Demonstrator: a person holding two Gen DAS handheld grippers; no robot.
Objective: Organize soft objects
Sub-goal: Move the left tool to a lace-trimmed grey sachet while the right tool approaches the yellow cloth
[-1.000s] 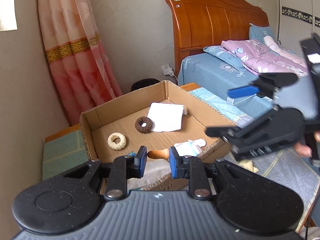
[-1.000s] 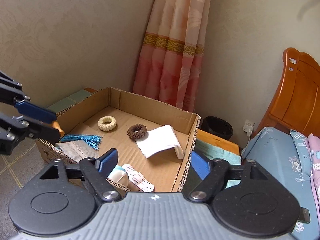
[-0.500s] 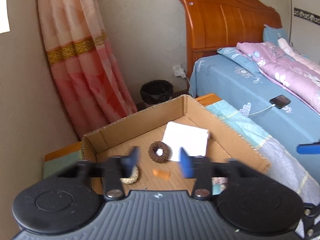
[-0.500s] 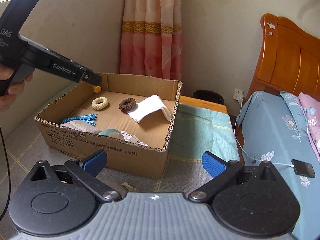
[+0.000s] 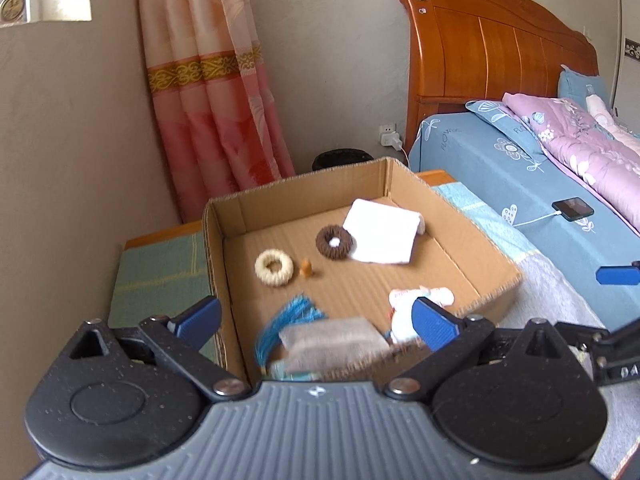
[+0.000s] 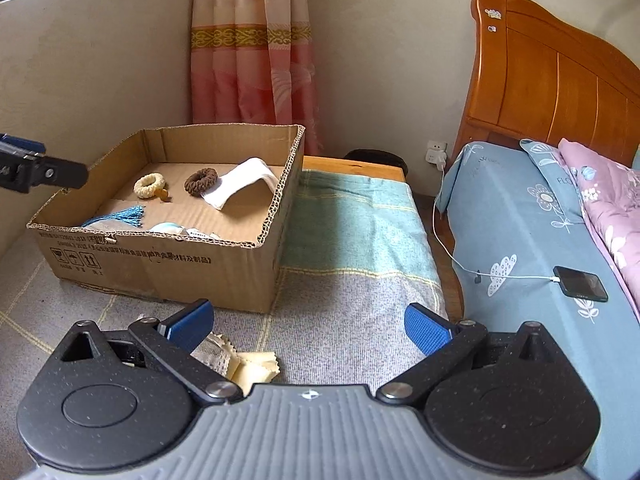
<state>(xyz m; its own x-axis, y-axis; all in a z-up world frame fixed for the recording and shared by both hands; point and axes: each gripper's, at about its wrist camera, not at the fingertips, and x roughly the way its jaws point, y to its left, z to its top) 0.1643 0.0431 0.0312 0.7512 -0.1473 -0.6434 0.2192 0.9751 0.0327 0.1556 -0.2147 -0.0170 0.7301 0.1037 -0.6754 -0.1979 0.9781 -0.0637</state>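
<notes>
You are holding the left gripper over the near edge of the box, fingers wide and holding nothing. Inside the box, from left to right, the cream ring, a small orange piece, the brown ring and the white cloth are lying; the brown ring is touching the cloth. Nearer you, a blue tassel and a grey cloth are resting.

These things are probably light and limp, so you should be pinching a fold or the ring's band.

The right gripper, also wide and empty, is hovering over the grey rug, where yellow cloths are waiting. The bed is standing at the right, with a phone charging on it.
</notes>
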